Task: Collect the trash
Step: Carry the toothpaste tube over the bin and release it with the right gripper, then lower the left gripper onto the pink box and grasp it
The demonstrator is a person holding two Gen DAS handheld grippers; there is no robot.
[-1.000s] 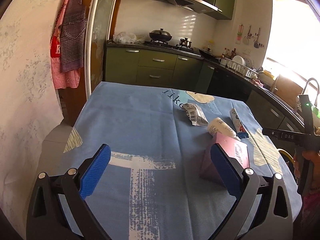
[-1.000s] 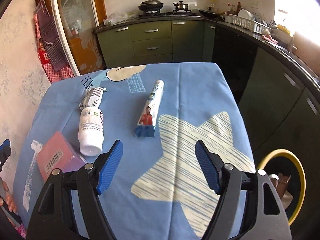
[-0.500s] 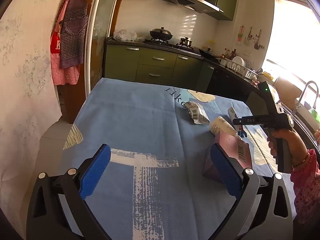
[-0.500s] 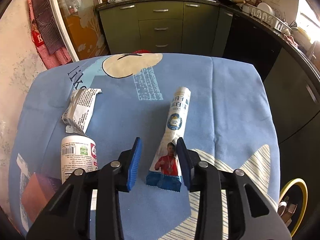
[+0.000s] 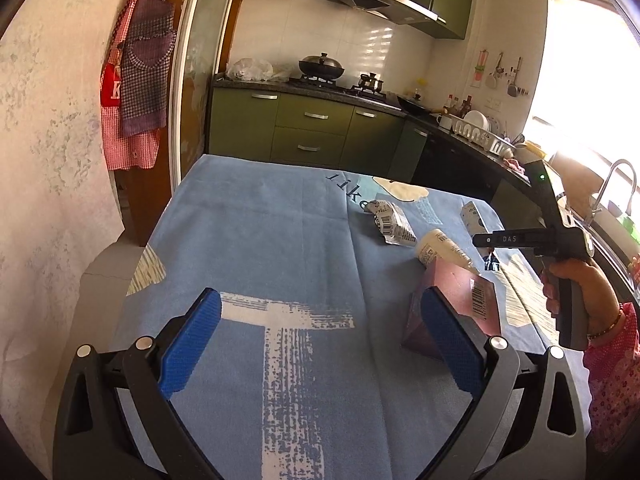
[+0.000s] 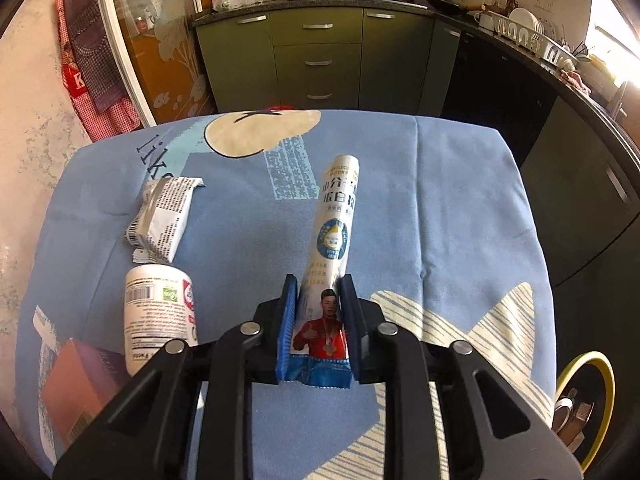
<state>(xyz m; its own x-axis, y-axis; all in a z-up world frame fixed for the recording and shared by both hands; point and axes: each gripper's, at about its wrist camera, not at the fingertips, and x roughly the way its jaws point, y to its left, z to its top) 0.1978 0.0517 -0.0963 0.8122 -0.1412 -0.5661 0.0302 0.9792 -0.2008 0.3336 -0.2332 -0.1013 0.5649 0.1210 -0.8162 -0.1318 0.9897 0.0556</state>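
Observation:
A long white-and-blue snack packet lies lengthwise on the blue tablecloth. My right gripper is closing on its near end, and the blue pads touch both of its sides. To its left lie a crumpled printed wrapper, a white bottle on its side and a pink box. My left gripper hovers open over bare cloth, with the pink box just beyond its right finger. Nothing is between its fingers.
A yellow-rimmed bin with some trash inside stands on the floor off the table's right edge. Green kitchen cabinets run behind the table and along its right side. A person's hand holds the right gripper's handle.
The right gripper moved forward and down over the long packet, and its jaws narrowed from wide open to touching the packet's sides. The left gripper stayed where it was, open.

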